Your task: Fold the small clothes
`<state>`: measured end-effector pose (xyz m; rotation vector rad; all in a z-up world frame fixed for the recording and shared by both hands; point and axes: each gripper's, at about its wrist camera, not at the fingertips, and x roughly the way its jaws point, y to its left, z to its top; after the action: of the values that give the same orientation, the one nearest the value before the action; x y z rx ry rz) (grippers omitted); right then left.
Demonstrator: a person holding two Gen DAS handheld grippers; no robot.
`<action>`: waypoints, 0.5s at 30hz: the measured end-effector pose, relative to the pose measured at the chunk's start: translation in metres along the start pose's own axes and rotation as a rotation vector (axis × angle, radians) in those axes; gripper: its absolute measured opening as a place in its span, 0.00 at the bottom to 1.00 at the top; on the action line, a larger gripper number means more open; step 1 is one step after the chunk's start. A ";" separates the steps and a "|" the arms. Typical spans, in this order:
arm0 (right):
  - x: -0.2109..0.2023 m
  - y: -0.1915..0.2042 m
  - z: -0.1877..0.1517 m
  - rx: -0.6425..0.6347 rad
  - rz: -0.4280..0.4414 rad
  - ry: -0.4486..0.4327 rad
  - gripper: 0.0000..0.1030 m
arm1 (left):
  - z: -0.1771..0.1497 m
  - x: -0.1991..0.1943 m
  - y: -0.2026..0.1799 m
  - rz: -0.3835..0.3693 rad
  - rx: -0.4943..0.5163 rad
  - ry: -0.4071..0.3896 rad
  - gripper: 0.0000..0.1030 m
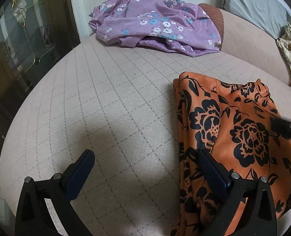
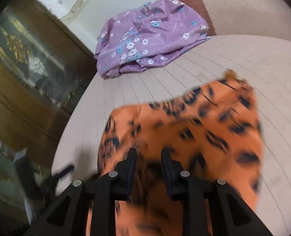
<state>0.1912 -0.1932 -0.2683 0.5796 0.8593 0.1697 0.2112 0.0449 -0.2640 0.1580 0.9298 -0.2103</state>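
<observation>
Across the left wrist view: left tool (image 1: 145, 169) spread wide and empty, one finger over bare quilted bed (image 1: 106, 98), the other over the near edge of the orange floral garment (image 1: 234, 127), already folded narrow. Purple floral garment (image 1: 155, 23) heaped at the far side, unfolded.

Through the right wrist view, blurred: right tool (image 2: 149, 157) narrowed but with a gap, nothing visibly pinched, orange cloth beneath. Probably mid-fold; next, likely pinching an end to double over.

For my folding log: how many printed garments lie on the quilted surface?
2. The orange garment lies near, at the right. The purple garment lies crumpled at the far edge. Others may be outside the view.
</observation>
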 end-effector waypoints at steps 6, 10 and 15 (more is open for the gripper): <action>-0.036 -0.010 -0.051 -0.085 -0.073 0.042 0.28 | -0.001 -0.001 -0.005 0.034 0.012 -0.014 1.00; -0.042 -0.018 -0.078 -0.147 -0.084 0.021 0.29 | -0.003 -0.001 -0.008 0.053 0.020 -0.024 1.00; -0.047 -0.028 -0.086 -0.106 -0.045 0.008 0.29 | -0.006 -0.003 -0.011 0.073 0.030 -0.042 1.00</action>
<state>0.0936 -0.1989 -0.2963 0.4606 0.8652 0.1756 0.2025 0.0358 -0.2658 0.2140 0.8776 -0.1593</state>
